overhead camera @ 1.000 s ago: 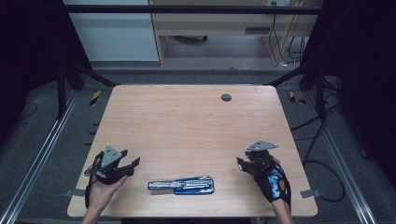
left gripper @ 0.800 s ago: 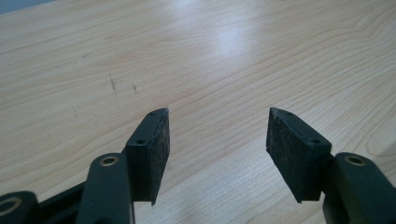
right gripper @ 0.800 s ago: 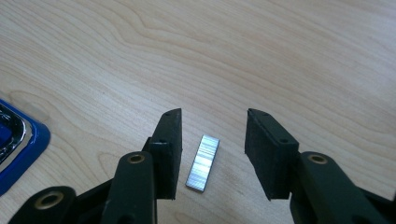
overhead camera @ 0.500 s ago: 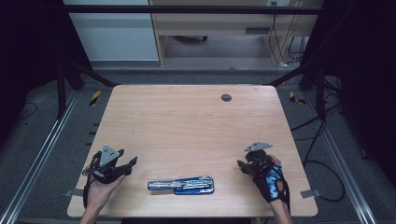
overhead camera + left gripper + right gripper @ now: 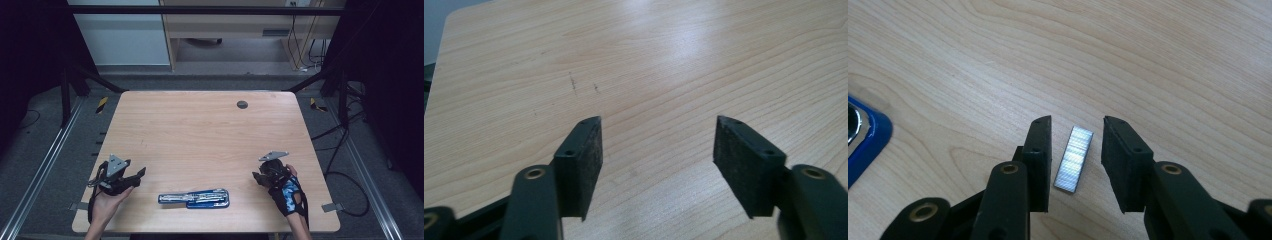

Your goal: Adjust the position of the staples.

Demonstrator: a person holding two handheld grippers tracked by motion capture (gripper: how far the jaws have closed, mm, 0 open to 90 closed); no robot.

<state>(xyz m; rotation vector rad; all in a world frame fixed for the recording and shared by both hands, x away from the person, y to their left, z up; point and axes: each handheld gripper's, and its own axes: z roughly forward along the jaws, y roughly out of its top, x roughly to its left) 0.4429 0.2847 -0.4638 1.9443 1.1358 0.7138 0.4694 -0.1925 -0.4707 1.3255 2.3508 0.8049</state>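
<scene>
Right hand-held gripper (image 5: 1075, 150) is straddling a small silver strip of metal staples (image 5: 1074, 159) lying flat on the light wooden table (image 5: 200, 130). Jaws have just been closing, strip sits in the gap between them, pads not pressing on it yet, a sliver of wood visible on each side. So still an open pinch, not a grip

In the high view the right hand-held gripper (image 5: 261, 178) sits at about 4 o'clock of the tabletop, and the long blue-and-chrome opened stapler (image 5: 195, 198) lies at 6 o'clock near the front edge, well apart from the strip

To do this well:
- strip is angled slightly to the jaws, far end tipped toward 1 o'clock; square the wrist so the pads meet its long sides flat
- keep the tips low against the table, strip is thin and probably slips under the pads otherwise
- close gently, a glued strip likely snaps if squeezed hard
- lift straight up before heading to the stapler

Left hand-held gripper (image 5: 656, 142) is spread wide over bare wood at roughly 8 o'clock, holding nothing; could steady the stapler body for loading
</scene>
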